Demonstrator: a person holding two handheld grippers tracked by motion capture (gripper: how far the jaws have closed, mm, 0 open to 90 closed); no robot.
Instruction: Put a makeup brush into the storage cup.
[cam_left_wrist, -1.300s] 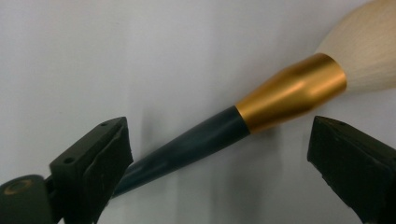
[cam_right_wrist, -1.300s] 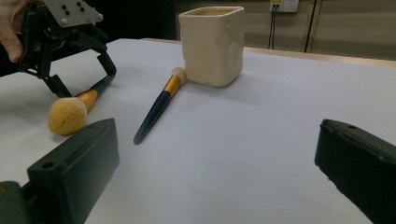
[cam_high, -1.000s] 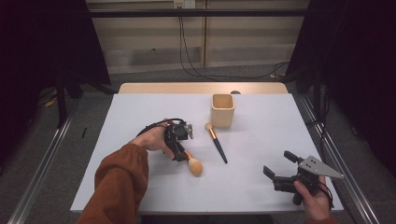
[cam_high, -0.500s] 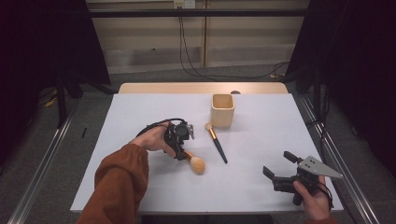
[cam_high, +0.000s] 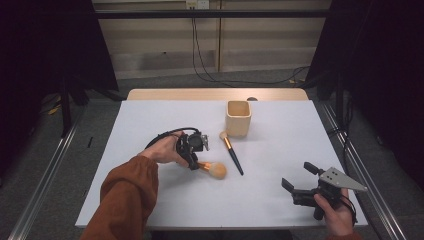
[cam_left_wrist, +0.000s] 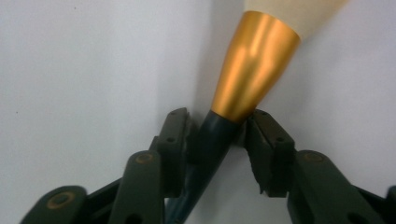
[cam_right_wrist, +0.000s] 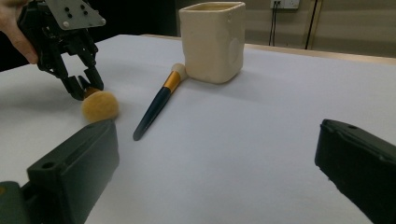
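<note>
The left gripper (cam_high: 194, 159) has just been closing on the fluffy brush (cam_left_wrist: 219, 135) handle (near its gold collar); gripped off-centre, the brush could pivot. The right gripper (cam_high: 300, 186) gapes empty.

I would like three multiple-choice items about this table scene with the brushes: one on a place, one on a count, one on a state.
1. Where does the slim dark brush lie?
A. inside the cup
B. on the table, its head near the cup
C. between the right gripper's jaws

2. How many brushes are on view?
A. one
B. two
C. four

3. How does the left gripper stand?
A. jaws closed on the handle of the fluffy brush
B. jaws wide apart over the cup
C. lying unheld on the table

Key: 1 B, the brush rests flat on the white table with its pale tip beside the cup. 2 B, the slim one and the fluffy brush. 3 A, in the left gripper view the pads have just been closing and press the dark handle below the gold ferrule.
</note>
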